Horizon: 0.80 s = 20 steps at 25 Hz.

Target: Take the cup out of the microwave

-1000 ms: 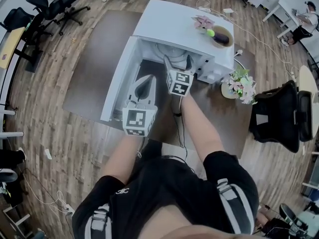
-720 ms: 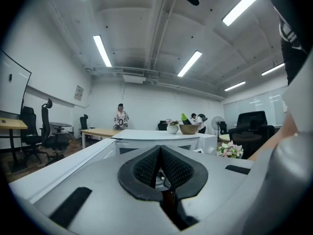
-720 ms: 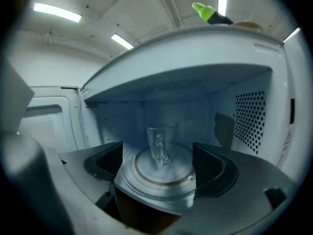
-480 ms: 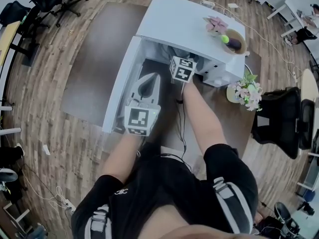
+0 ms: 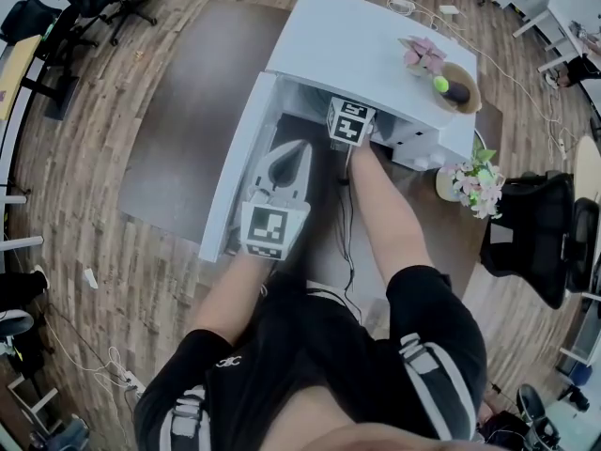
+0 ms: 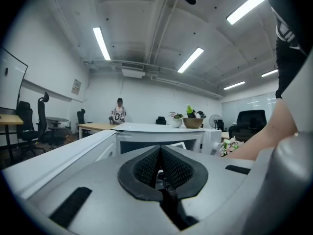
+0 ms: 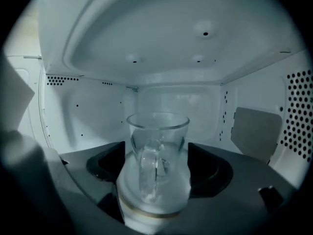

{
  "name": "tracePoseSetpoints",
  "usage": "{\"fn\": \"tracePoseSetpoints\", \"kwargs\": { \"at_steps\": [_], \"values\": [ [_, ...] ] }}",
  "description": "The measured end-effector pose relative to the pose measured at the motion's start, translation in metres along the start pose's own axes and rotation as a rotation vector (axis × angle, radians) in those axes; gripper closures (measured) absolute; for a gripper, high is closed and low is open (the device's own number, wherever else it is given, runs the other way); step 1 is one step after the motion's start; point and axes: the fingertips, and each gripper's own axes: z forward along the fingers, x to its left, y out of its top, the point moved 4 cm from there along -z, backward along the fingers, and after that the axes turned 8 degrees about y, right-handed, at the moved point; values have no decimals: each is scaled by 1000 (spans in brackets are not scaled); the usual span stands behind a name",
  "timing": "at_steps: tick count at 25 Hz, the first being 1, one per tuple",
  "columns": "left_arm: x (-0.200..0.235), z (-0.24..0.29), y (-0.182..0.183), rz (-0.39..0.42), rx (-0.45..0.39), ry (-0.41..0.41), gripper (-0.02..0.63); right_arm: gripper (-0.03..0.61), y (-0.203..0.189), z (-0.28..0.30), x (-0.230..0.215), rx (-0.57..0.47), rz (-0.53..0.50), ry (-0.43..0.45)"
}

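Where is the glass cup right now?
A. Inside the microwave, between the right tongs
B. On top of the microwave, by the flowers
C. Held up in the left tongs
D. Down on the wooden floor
A: the right gripper view shows the cup standing inside the microwave, with the right tongs spread apart on either side of it.

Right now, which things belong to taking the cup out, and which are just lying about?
Job: glass cup, microwave, its open door.
Lying about: bowl on the microwave, potted flowers, office chair.
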Motion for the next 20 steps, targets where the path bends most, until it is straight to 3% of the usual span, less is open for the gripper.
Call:
{"fn": "tracePoseSetpoints", "kwargs": {
  "at_steps": [2,20],
  "values": [
    [0,1,1,2,-4,-4,617,262,-3,-1,-1,-10,-18,-20],
    [-2,-22,5,28,-12,7,617,287,-17,-45,13,-37,-11,24]
  ]
}}
